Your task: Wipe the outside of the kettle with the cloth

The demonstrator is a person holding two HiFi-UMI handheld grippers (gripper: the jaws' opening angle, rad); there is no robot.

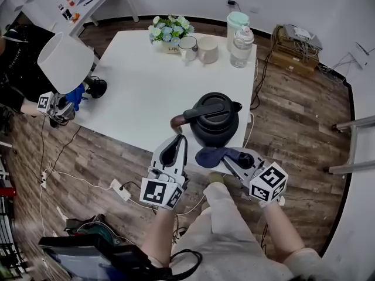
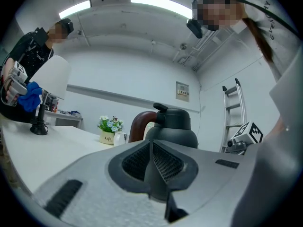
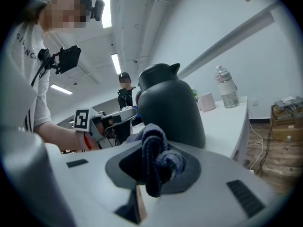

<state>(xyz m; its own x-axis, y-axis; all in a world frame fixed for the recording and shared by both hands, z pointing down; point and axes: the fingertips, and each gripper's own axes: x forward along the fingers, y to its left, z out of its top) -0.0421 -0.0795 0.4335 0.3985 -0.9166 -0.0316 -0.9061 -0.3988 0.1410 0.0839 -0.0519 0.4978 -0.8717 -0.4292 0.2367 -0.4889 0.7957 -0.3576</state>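
kettle (image 1: 214, 120): one unit, black, lid on, upright at the 5 o'clock part of the white tabletop (image 1: 143, 92), close to the near edge. its brown handle (image 1: 177, 120) points to 9 o'clock.

cloth (image 1: 212, 155): one, dark blue, bunched, at 6 o'clock of the kettle, over the tabletop edge and just beside the kettle wall; contact cannot be confirmed.

right claw (image 1: 233, 160): clamped on the cloth. left claw (image 1: 174, 147): jaws together, nothing between them, at 7 o'clock of the kettle, below the handle.

12 o'clock edge: white mug (image 1: 188, 47) and cream mug (image 1: 207, 49), two in all; one flower pot (image 1: 170, 33); one green-lidded jar (image 1: 237, 23); one water bottle (image 1: 241, 47).

open room: the tabletop is bare from its centre to the 9 o'clock edge, where one lamp (image 1: 65, 63) stands.
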